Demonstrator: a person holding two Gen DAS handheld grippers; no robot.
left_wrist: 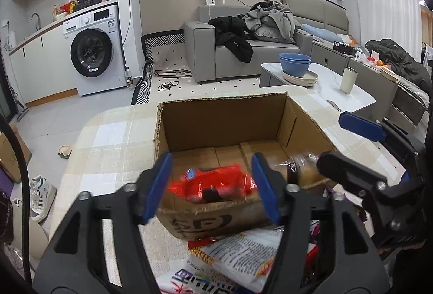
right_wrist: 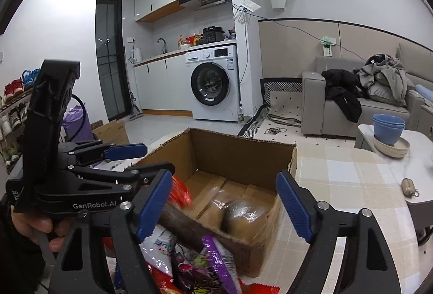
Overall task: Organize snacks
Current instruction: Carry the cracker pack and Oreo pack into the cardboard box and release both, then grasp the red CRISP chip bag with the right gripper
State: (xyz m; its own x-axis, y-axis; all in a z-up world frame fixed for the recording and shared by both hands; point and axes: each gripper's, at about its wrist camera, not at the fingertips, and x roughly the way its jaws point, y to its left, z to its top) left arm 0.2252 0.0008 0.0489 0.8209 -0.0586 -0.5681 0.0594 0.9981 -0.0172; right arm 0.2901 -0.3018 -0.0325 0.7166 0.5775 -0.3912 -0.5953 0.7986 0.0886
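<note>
Hanging apart, both tools (left_wrist: 213, 185) (right_wrist: 224, 204) flank the cardboard box (left_wrist: 224, 115), snack bags (right_wrist: 200, 267) crowding its near wall.

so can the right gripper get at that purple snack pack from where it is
Probably yes. The purple pack lies on top of the snack pile in front of the box, just below the open right gripper, with nothing covering it. The left gripper sits off to the side, clear of the way.

Open cardboard box (left_wrist: 224, 128) holding a blurred red packet (left_wrist: 213, 184) and clear-wrapped brown bread (right_wrist: 243, 215); more snack bags (right_wrist: 200, 267) piled against box's near wall.
</note>
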